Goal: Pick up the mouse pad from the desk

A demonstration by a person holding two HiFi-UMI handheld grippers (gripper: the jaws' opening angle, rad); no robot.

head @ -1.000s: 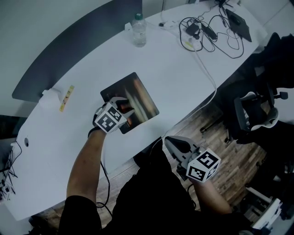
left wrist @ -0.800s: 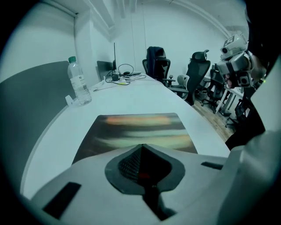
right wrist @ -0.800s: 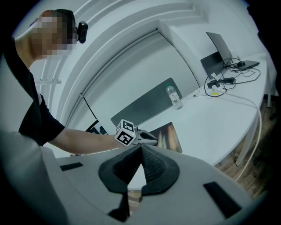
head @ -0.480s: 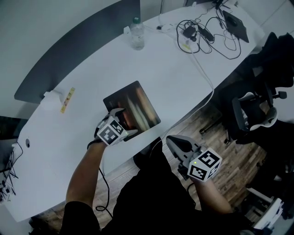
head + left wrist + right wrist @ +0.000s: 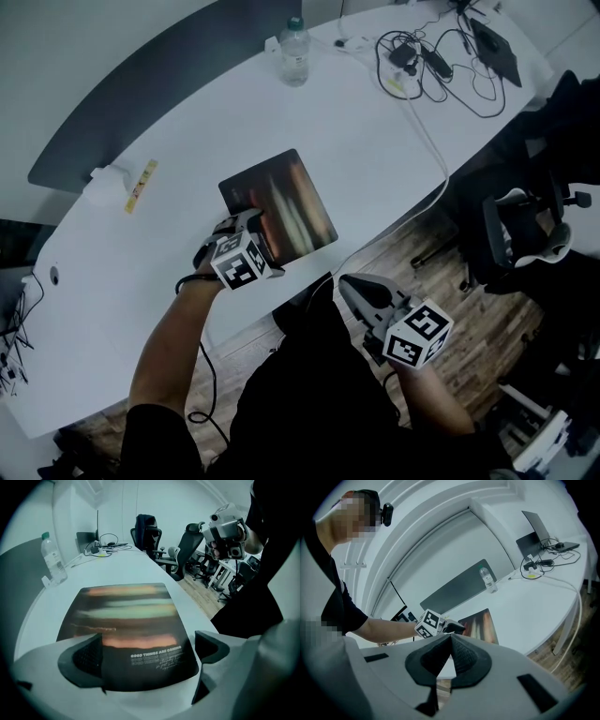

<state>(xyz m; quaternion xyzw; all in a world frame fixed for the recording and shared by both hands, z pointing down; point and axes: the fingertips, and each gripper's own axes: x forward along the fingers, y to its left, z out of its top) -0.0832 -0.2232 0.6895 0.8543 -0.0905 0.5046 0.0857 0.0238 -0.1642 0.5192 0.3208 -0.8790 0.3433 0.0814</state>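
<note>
Now the left tool [image 5: 248,225] sits at the near left corner of the mouse pad [image 5: 279,204], and its jaws have just been opening. They stand wide apart with the pad's near edge lying between them, neither jaw pressing on it. The mouse pad itself lies flat on the desk [image 5: 375,150], close to the front edge and roughly midway along it, with nothing on top. The right tool [image 5: 361,292] hangs off the front edge, out over the floor, its jaws together and empty. A water bottle [image 5: 293,52] stands well apart at the far edge, out of the way. This looks like the set-up for the grasp, and it is a fiddly one, because a thin, limp sheet lying flat gives the jaws nothing to bite. The jaws seem to straddle the flat face side by side, so a plain squeeze would likely just scrape or bunch it. The better play is probably to nudge the pad towards the front edge until a strip overhangs. Then the tool can roll so one jaw goes under and one on top. It should clamp well in from the corner and lift slowly, since the free end will droop.
</note>
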